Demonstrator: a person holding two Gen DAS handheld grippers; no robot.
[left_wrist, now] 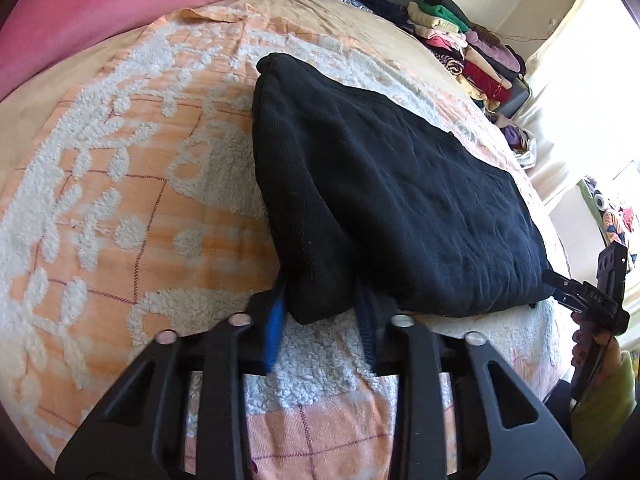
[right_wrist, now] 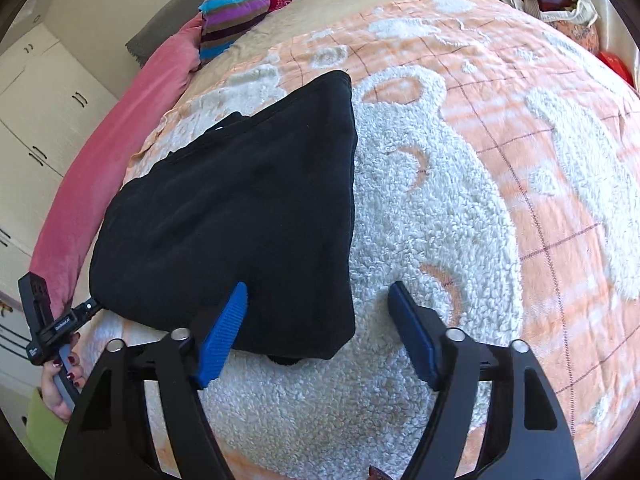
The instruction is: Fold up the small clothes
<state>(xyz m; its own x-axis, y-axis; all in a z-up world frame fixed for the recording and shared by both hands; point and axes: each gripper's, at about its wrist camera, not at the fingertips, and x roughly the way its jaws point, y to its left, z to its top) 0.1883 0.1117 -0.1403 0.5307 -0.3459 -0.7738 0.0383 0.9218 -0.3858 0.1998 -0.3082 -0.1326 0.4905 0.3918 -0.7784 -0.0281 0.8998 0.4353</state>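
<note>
Left wrist view: my left gripper (left_wrist: 320,312) is clenched on the near corner of the black garment (left_wrist: 384,184), its blue ribbed pads (left_wrist: 274,328) pinching a thick, folded wad of soft knit. The garment lies as a rough flat quadrilateral, faintly creased, on the bedspread (left_wrist: 120,184), a peach woven cloth with thin maroon grid lines and raised white fleecy flower shapes. At the garment's other near corner the right gripper (left_wrist: 560,284) shows only as black metal, a hand (left_wrist: 592,344) behind it. A pink velvety pillow (left_wrist: 100,4) sits at the far left; stacked folded clothes (left_wrist: 460,40) line the far edge. Right wrist view: my right gripper (right_wrist: 318,300) stands released, jaws apart, the left blue pad (right_wrist: 224,336) lying on the garment's (right_wrist: 240,208) near edge, the right pad over bare white fleece (right_wrist: 400,240). A striped cushion (right_wrist: 232,24) lies far back.
</note>
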